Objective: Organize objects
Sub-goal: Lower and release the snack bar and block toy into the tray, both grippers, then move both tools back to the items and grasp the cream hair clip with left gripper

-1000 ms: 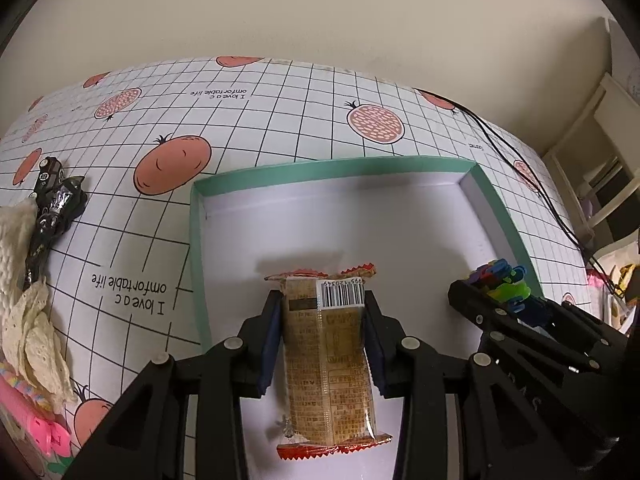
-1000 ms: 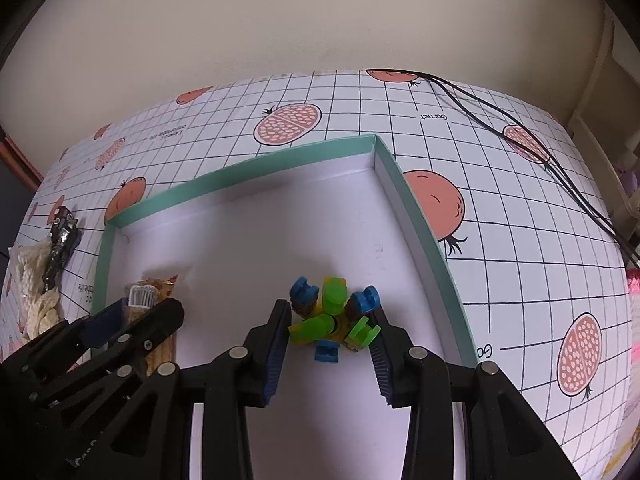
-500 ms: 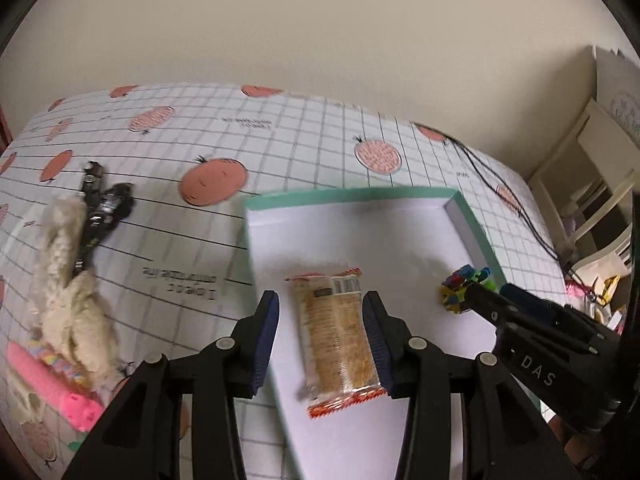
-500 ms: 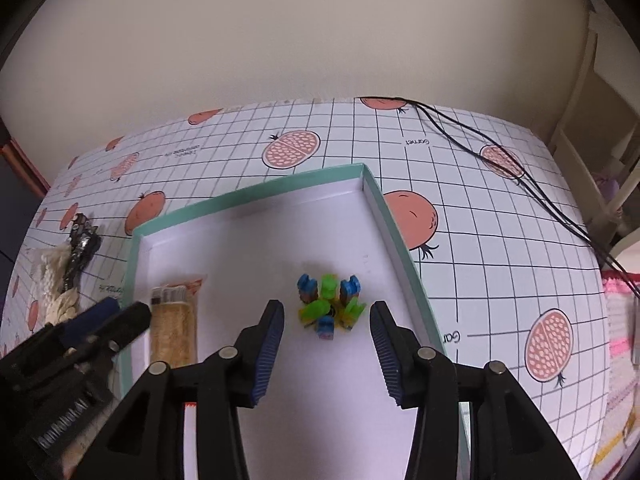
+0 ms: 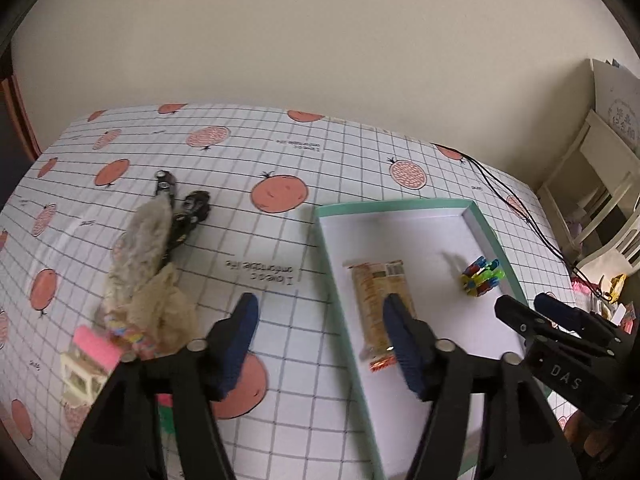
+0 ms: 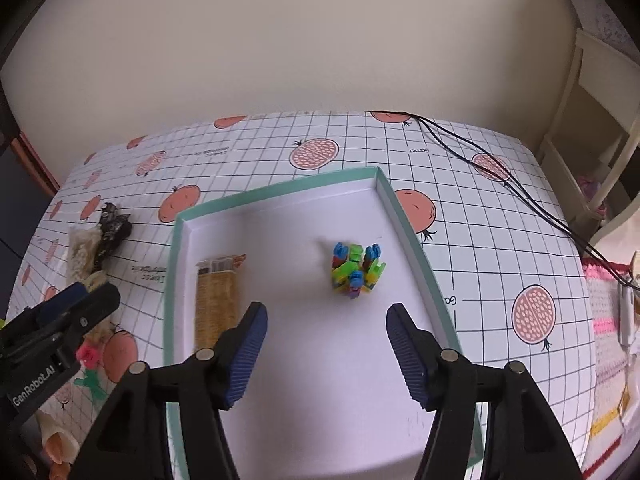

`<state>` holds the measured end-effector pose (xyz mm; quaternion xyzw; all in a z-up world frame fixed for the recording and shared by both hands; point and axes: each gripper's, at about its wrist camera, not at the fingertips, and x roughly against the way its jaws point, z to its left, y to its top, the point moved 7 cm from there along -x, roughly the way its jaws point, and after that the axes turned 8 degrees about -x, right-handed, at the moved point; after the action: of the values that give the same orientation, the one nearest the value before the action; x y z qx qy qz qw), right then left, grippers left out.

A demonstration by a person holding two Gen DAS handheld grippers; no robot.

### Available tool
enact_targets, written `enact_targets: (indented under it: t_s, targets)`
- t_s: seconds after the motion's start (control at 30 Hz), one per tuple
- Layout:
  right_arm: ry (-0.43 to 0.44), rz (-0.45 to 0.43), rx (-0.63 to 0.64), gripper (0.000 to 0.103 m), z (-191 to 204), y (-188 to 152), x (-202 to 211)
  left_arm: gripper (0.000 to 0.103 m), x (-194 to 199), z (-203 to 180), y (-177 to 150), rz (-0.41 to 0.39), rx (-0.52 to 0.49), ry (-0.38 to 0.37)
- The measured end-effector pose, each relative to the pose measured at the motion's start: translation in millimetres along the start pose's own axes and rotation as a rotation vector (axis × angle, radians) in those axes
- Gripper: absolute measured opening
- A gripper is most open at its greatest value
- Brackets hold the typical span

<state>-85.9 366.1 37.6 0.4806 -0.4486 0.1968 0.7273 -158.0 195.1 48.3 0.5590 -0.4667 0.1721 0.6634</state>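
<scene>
Our left gripper [image 5: 320, 322] stood wide open and held nothing, one finger over the tablecloth [image 5: 280, 160], the other over the left edge of the tray [image 5: 400, 205]. Our right gripper [image 6: 326, 334] was likewise spread wide and empty, hanging above the tray's white floor.

The teal-rimmed tray held two things, well apart: one snack bar [image 6: 218, 292] lying flat near the left wall, and one cluster of colourful bricks [image 6: 354, 268] nearer the right wall.

Only the left wrist view showed us the loose pile on the cloth clearly: one cream lace cloth [image 5: 148, 264], one dark hair clip [image 5: 186, 216] touching it, and one pink toy [image 5: 96, 350], blurred, at the near end. The right wrist view alone showed two black cables [image 6: 520, 192] crossing the far right corner of the cloth.
</scene>
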Motion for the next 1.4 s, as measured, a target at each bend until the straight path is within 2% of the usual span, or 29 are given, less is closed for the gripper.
enact_targets:
  t_s: [0.03,0.1,0.23,0.33,0.43,0.7,1.0,1.4]
  targets:
    - [0.001,-0.002,-0.001,0.077,1,-1,2,0.068,3,4,-2,-0.001,0.004,0.005]
    - [0.004,-0.006,-0.002,0.079,4,-6,7,0.075,6,11,-5,0.004,0.019,0.01]
    - [0.002,-0.016,0.009,0.098,11,-15,16,0.091,16,27,-13,0.002,0.048,0.012]
    - [0.014,-0.02,0.002,0.103,14,-21,21,0.096,22,37,-21,0.0,0.057,0.022]
    - [0.019,-0.03,0.004,0.103,19,-26,27,0.103,28,49,-28,-0.01,0.087,0.026]
    - [0.029,-0.04,0.006,0.103,38,-37,36,0.103,46,83,-39,-0.048,0.155,0.044]
    - [0.057,-0.03,0.053,0.103,70,-48,38,0.103,60,146,-49,-0.066,0.267,0.078]
    - [0.122,0.008,0.173,0.103,145,-71,22,0.103,66,206,-70,-0.019,0.391,0.104]
